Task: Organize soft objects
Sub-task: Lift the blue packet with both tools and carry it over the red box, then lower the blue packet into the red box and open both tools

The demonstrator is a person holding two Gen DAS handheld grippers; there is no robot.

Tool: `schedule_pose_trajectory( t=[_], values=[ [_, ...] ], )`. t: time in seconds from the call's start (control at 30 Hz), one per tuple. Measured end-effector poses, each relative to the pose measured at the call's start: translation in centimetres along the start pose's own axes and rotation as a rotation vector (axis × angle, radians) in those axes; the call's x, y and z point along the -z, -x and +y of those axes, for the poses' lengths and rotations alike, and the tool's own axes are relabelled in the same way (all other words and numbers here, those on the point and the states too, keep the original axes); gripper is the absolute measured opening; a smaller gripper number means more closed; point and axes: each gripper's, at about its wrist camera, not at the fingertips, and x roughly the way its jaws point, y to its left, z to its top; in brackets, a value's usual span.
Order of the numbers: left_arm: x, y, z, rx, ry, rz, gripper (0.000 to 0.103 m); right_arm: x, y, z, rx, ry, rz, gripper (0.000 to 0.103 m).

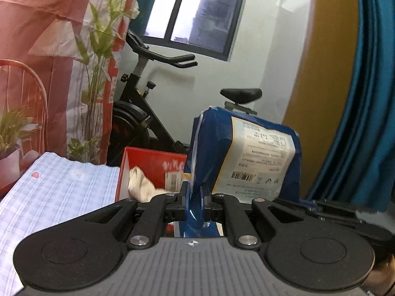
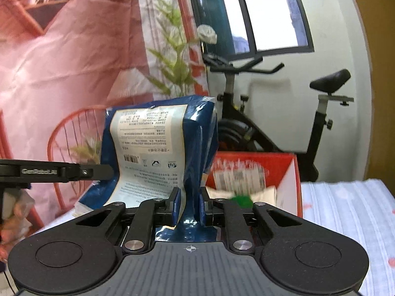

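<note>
A soft blue package (image 1: 249, 153) with a white printed label is held up in the air between both grippers. My left gripper (image 1: 195, 193) is shut on its left edge. My right gripper (image 2: 188, 203) is shut on its right edge; the package also shows in the right wrist view (image 2: 158, 145). Behind it stands an open red box (image 1: 153, 162) that holds a cream cloth (image 1: 142, 185). In the right wrist view the red box (image 2: 284, 167) holds pale items and something green (image 2: 242, 200). The left gripper's arm (image 2: 56, 171) shows at the left.
A pale blue checked cloth (image 1: 56, 197) covers the surface, also seen in the right wrist view (image 2: 345, 217). An exercise bike (image 1: 148, 103) stands by the wall under a window. A pink printed backdrop (image 1: 37, 37) hangs at left, a blue curtain (image 1: 365, 98) at right.
</note>
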Motion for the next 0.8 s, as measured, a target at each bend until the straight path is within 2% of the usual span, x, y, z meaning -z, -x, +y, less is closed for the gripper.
schedule_pose_trajectory(
  t=[0.23,0.43,0.6,0.8],
  values=[
    [-3.1,-5.0,0.6,-0.04,-0.076,-0.003,0.009,-3.1,-4.5,-1.5,0.029,0.008,-0.004,0.01],
    [-4.6,-9.1,1.3,-0.087,-0.126,0.022,0.009,-4.7,-9.2,-3.1,0.059,0.0,0.027,0.009],
    [-4.3,-12.1,2.6,-0.107,-0.113,0.099,0.009,-4.4,-13.1,-4.2,0.086,-0.032,0.085,0.009],
    [-3.1,-14.3,3.7,-0.146,-0.121,0.189,0.011,-2.4,-16.9,-4.9,0.126,-0.084,0.188,0.011]
  ],
)
